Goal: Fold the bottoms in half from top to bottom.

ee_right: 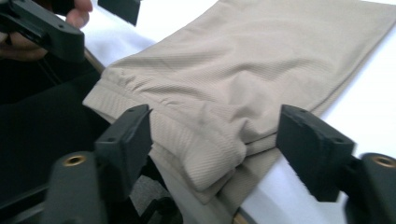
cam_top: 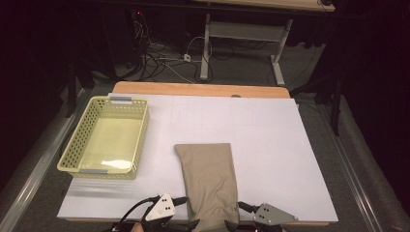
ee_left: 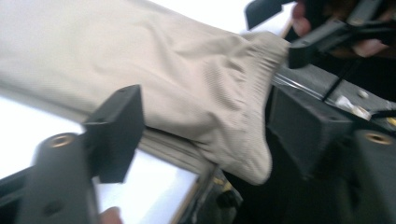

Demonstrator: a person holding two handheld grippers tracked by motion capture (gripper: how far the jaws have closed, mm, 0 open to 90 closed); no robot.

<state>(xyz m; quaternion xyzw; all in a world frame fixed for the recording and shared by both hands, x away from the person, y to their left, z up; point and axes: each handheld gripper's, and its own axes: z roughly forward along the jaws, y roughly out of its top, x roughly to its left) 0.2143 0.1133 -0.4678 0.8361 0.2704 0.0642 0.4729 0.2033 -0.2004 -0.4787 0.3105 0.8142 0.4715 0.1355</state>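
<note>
A folded beige garment [cam_top: 209,183] lies lengthwise on the white sheet [cam_top: 275,145], and its near end hangs over the table's front edge. My left gripper [cam_top: 181,199] sits at the garment's near left corner and my right gripper [cam_top: 242,207] at its near right corner. In the left gripper view the ribbed waistband [ee_left: 243,107] lies between the jaws of the left gripper [ee_left: 205,116], which stand apart from it, open. In the right gripper view a folded hem [ee_right: 210,163] lies between the wide-set jaws of the right gripper [ee_right: 217,128], with gaps on both sides.
An empty yellow plastic basket [cam_top: 77,140] stands at the left of the sheet. The table's wooden far edge [cam_top: 198,89] shows beyond the sheet. Behind the table, cables and a desk frame [cam_top: 208,53] stand on the dark floor.
</note>
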